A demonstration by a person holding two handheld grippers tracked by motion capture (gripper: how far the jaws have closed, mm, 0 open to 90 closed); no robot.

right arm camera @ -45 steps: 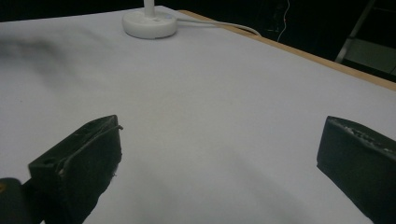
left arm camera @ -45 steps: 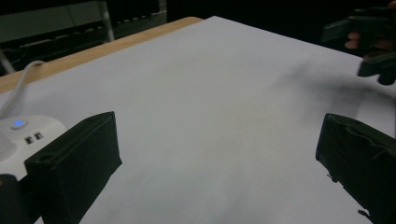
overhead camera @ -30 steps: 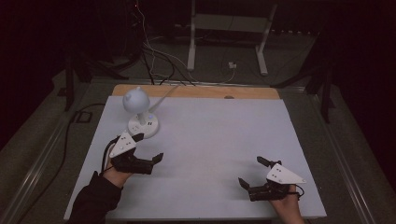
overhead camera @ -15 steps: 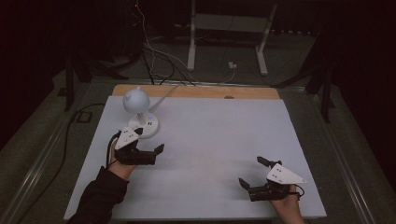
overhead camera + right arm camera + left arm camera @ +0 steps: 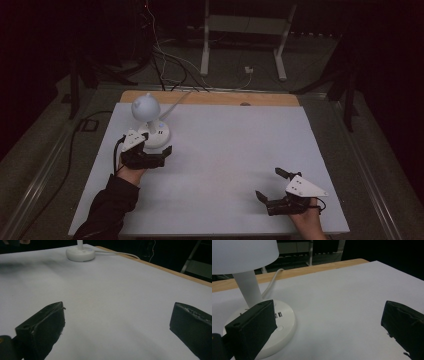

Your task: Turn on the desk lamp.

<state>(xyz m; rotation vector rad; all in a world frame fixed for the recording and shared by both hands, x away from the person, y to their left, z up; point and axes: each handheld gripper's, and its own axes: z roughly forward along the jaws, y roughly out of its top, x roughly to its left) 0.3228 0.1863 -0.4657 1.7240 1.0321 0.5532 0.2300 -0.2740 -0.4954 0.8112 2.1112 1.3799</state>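
Lamp (image 5: 149, 125) stands at the table's (image 5: 240, 150) far left, left gripper (image 5: 156, 149) spread beside its base. Probably aiming for a button; come in slowly. Right gripper (image 5: 272, 187) rests spread.

Room dark, light falls mainly on table. White tabletop (image 5: 240, 165) fills middle of scene, bare wooden strip (image 5: 210, 98) along far edge. Grey floor (image 5: 45, 150) around table, darker toward left and right. White metal stand (image 5: 242, 37) with two legs on floor beyond far edge. Loose cables (image 5: 167, 55) trail across floor at far left, small white plug (image 5: 248, 70) near stand. Dark frame legs (image 5: 75, 85) at far left and far right.
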